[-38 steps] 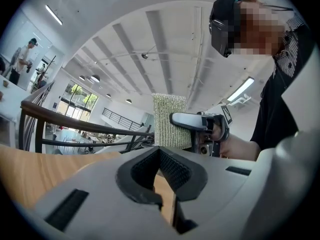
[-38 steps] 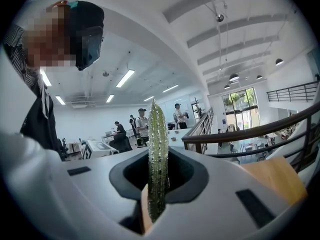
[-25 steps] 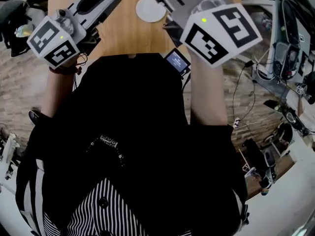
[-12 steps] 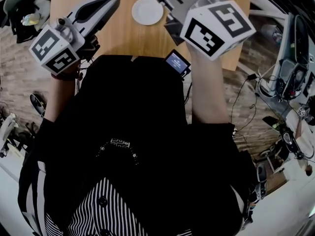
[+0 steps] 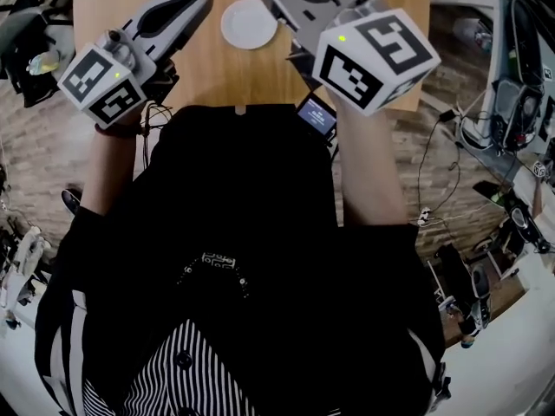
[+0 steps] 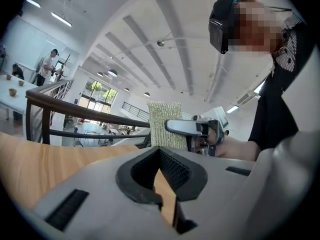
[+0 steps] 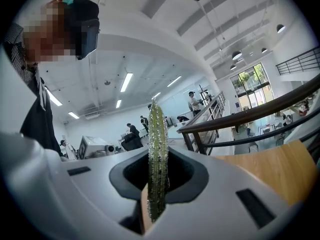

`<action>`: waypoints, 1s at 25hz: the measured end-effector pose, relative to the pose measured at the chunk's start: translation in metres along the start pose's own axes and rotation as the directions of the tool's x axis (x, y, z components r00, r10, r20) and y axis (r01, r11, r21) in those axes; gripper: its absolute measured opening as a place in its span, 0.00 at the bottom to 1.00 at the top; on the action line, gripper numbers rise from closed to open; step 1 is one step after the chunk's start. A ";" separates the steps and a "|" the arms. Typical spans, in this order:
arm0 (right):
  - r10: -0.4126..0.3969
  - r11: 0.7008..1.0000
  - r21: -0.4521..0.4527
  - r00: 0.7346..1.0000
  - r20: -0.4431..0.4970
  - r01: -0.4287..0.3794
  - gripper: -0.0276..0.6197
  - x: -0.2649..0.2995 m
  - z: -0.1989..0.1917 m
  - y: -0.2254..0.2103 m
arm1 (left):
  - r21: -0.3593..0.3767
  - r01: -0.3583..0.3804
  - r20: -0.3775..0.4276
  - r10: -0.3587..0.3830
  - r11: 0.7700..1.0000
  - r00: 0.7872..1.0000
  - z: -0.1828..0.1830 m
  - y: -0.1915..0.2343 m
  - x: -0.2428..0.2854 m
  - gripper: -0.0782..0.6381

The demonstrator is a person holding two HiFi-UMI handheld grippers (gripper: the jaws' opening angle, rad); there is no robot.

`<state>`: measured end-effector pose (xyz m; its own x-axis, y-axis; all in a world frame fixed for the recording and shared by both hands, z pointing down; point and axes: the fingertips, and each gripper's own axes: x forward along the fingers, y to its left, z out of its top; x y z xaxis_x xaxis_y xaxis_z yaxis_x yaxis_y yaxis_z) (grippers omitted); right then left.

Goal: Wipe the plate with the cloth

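A small white plate (image 5: 249,22) lies on the wooden table (image 5: 217,72) at the top of the head view. Both grippers are held high above it, close to the head camera. My left gripper (image 5: 199,0) points up and right, its jaws together with nothing between them (image 6: 161,156). My right gripper (image 7: 155,166) is shut on a green knitted cloth (image 7: 157,139), seen edge-on and standing upright out of the jaws. The cloth (image 6: 167,124) also shows flat in the left gripper view, beside the right gripper. In the head view, the right gripper's tips run off the top edge above its marker cube (image 5: 373,50).
A small device with a lit screen (image 5: 316,113) sits at the table's near edge. Cables and equipment (image 5: 512,68) crowd the floor to the right, and more gear stands at the left (image 5: 35,50). A dark handrail (image 6: 75,111) runs behind the table.
Both grippers stay raised in much the same pose. The head view has shifted a little, so the plate sits slightly further left and more floor shows at the right.
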<state>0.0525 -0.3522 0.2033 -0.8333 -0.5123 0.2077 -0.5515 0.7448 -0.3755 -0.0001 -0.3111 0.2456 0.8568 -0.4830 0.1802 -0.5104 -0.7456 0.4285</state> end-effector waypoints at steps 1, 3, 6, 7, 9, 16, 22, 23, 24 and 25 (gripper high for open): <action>-0.009 1.000 -0.001 1.000 -0.009 0.009 0.11 0.000 -0.005 -0.004 | -0.013 -0.014 0.008 0.014 1.000 1.000 0.001 0.006 0.003 0.10; -0.021 1.000 0.004 1.000 -0.021 0.021 0.11 0.003 -0.015 -0.012 | -0.044 -0.036 0.010 0.036 0.998 0.999 -0.002 0.017 0.008 0.10; -0.030 0.999 0.035 0.999 -0.039 0.031 0.11 0.008 -0.031 -0.019 | -0.062 -0.042 -0.007 0.041 0.997 0.999 -0.009 0.026 0.009 0.10; -0.030 0.999 0.037 0.999 -0.046 0.032 0.11 0.011 -0.035 -0.021 | -0.057 -0.041 -0.005 0.041 0.998 0.999 -0.009 0.029 0.009 0.10; -0.022 0.999 0.031 0.999 -0.045 0.024 0.11 0.015 -0.040 -0.022 | -0.044 -0.040 0.001 0.040 0.998 0.999 -0.010 0.034 0.007 0.10; -0.034 0.998 0.054 0.998 -0.062 0.038 0.11 0.016 -0.058 -0.031 | -0.053 -0.012 -0.057 0.009 0.999 0.998 -0.032 0.040 0.014 0.10; -0.033 0.996 0.081 0.996 -0.082 0.040 0.11 0.021 -0.076 -0.039 | -0.045 0.000 -0.103 -0.005 0.999 0.995 -0.051 0.050 0.023 0.10; -0.031 0.995 0.091 0.996 -0.087 0.039 0.11 0.020 -0.080 -0.041 | -0.047 0.000 -0.111 -0.005 0.999 0.994 -0.055 0.053 0.026 0.10; -0.029 0.994 0.100 0.995 -0.094 0.039 0.11 0.020 -0.084 -0.042 | -0.052 -0.002 -0.120 -0.004 0.999 0.993 -0.060 0.056 0.028 0.10; -0.028 0.994 0.106 0.994 -0.104 0.039 0.11 0.020 -0.088 -0.044 | -0.059 -0.006 -0.130 -0.001 0.998 0.992 -0.065 0.060 0.030 0.10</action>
<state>0.0566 -0.3574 0.3033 -0.8171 -0.4853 0.3112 -0.5764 0.6749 -0.4608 -0.0007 -0.3405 0.3339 0.8597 -0.4186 0.2928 -0.5108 -0.7143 0.4784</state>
